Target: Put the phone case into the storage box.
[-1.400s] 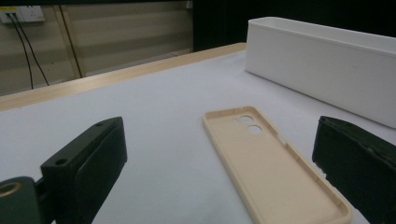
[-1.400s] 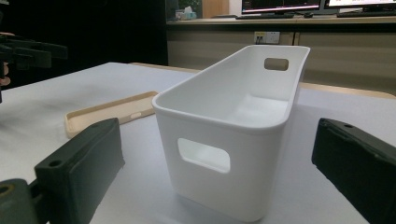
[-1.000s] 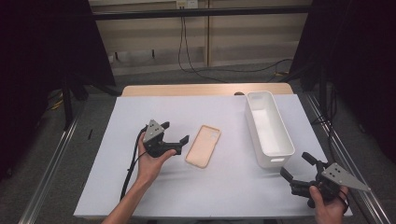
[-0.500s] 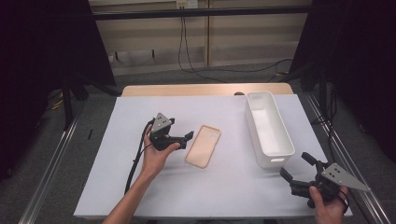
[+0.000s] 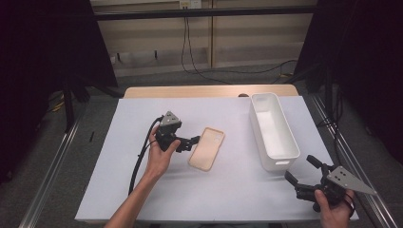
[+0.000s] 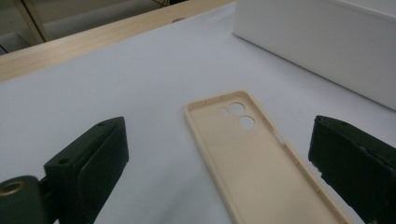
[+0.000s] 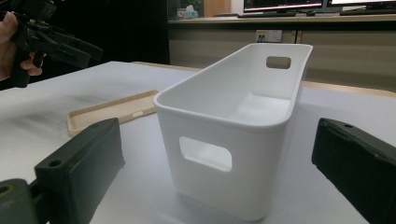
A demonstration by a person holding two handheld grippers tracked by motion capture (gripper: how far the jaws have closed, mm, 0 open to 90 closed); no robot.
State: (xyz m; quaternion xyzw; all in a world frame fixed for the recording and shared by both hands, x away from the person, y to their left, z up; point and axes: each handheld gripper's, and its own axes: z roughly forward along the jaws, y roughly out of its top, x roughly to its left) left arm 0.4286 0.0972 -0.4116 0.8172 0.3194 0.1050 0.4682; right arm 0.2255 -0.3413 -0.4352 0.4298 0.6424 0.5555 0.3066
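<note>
Left gripper (image 5: 188,142), jaws apart, is hovering at the case (image 5: 207,148), which is lying flat on the table (image 5: 228,190) beside the bin (image 5: 273,130). Right gripper (image 5: 303,173) is waiting at the near right, jaws apart. Likely step: approach to grasp; next move calls for straddling a case edge and closing.

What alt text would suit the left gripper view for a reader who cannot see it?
A beige phone case lies open side up on a white table, between the open left gripper's black jaws. A white bin sits beyond it.
</note>
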